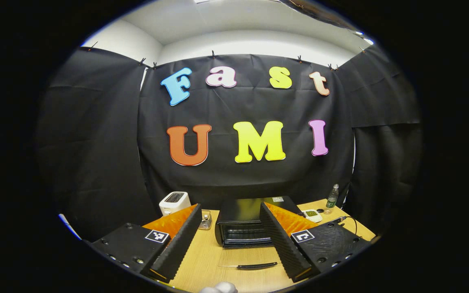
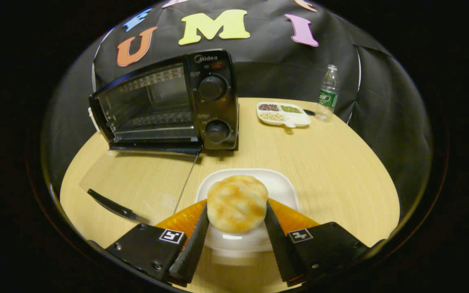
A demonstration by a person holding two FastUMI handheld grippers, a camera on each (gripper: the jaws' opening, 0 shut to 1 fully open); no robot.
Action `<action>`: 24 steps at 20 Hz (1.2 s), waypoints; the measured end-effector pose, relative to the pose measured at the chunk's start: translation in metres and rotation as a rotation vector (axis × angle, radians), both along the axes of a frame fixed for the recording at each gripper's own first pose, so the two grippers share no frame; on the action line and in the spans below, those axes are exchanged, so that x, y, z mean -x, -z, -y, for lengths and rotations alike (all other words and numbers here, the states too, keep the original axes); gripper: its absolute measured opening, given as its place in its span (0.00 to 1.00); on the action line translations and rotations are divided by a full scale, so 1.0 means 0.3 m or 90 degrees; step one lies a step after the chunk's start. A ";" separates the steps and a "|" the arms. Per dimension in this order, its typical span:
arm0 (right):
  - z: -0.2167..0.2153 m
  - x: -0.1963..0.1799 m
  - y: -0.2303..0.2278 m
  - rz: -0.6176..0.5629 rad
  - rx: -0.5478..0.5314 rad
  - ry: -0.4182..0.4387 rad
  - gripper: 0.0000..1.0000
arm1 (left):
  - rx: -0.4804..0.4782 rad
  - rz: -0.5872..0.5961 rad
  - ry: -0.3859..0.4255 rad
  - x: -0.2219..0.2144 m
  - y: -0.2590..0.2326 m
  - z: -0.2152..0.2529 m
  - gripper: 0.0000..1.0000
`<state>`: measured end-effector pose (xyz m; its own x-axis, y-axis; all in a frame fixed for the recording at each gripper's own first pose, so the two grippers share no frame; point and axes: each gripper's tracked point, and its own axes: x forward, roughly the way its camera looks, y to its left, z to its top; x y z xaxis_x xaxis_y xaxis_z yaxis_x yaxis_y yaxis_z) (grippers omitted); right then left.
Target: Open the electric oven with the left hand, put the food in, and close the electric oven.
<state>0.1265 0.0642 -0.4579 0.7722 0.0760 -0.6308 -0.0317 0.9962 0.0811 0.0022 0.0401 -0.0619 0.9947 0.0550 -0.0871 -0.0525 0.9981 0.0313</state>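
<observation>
Between the jaws sits a golden-brown bun (image 2: 237,202), mottled pale and orange, on a white plate (image 2: 283,187). Beyond them stands a black oven (image 2: 169,106) on a light wood-grain surface (image 2: 332,162). Farther off are a white divided dish (image 2: 284,114) holding dark, green and beige grains, and a clear, green-labelled bottle (image 2: 327,93).

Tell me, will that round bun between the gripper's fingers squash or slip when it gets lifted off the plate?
The bun looks puffy and soft, so it probably dents under a hard squeeze. Its browned crust seems dry, not greasy, so slipping looks unlikely. The right gripper has both fingers against its sides over the white plate; it is likely light for its size.
</observation>
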 end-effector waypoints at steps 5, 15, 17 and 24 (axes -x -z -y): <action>-0.155 -0.037 -0.187 0.031 -0.146 0.010 0.76 | 0.007 0.008 -0.001 0.004 -0.017 -0.022 0.93; -0.564 -0.114 -0.203 -0.005 -0.391 0.010 0.77 | -0.004 -0.011 0.000 0.007 0.022 -0.065 0.93; -0.619 -0.149 -0.189 -0.005 -0.406 0.018 0.75 | -0.009 -0.015 -0.005 0.011 0.026 -0.087 0.93; -0.680 -0.352 -0.194 0.018 -0.470 0.100 0.77 | -0.020 -0.026 -0.006 0.016 0.039 -0.146 0.93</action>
